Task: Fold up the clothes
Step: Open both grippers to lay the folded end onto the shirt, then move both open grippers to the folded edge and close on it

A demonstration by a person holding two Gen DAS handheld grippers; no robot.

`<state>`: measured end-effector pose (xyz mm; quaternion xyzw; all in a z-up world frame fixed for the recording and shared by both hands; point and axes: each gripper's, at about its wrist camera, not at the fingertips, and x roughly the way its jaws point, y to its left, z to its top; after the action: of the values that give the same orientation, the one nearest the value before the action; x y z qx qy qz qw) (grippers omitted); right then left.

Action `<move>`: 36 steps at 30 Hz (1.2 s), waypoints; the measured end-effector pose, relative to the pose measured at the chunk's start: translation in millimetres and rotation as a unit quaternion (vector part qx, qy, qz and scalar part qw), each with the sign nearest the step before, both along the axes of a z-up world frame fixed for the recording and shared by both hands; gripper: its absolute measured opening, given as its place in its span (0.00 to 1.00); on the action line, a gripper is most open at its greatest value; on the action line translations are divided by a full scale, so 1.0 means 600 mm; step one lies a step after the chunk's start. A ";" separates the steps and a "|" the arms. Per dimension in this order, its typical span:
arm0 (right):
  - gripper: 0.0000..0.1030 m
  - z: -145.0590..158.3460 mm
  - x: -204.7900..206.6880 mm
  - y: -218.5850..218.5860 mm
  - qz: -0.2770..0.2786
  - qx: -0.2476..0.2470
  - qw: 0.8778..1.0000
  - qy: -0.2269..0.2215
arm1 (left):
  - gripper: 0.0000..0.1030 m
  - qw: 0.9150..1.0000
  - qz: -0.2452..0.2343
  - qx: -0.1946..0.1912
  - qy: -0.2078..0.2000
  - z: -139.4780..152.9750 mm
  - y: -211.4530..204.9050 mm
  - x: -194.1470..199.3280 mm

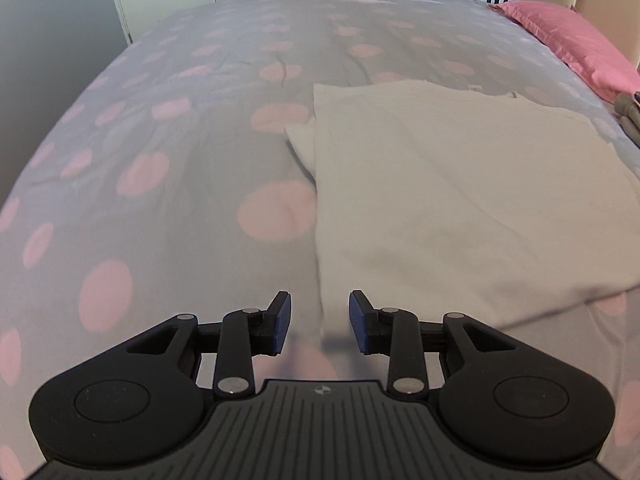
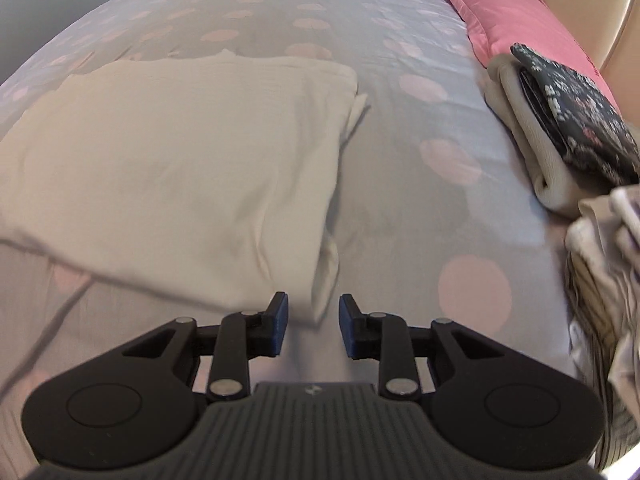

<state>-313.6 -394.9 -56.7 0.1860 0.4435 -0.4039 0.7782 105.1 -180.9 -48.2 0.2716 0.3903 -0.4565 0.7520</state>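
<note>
Both tools [image 1: 320,322] [image 2: 313,322] hover agape, seemingly above the cream garment's [image 1: 460,200] corners.

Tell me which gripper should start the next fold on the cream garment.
Either, probably; slight edge to the right gripper. Its open fingers straddle the cream garment corner; the left gripper, also open, lines up with the near left edge.
</note>
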 end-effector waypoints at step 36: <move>0.32 -0.067 0.050 0.138 0.113 -0.233 0.957 0.131 | 0.07 0.961 -0.102 0.044 -0.254 -0.027 0.029 -0.146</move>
<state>-283.5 -312.3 -96.8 -0.1064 0.4532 -0.4266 0.7754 17.6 -163.5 -64.4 0.4497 0.1759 -0.4290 0.7634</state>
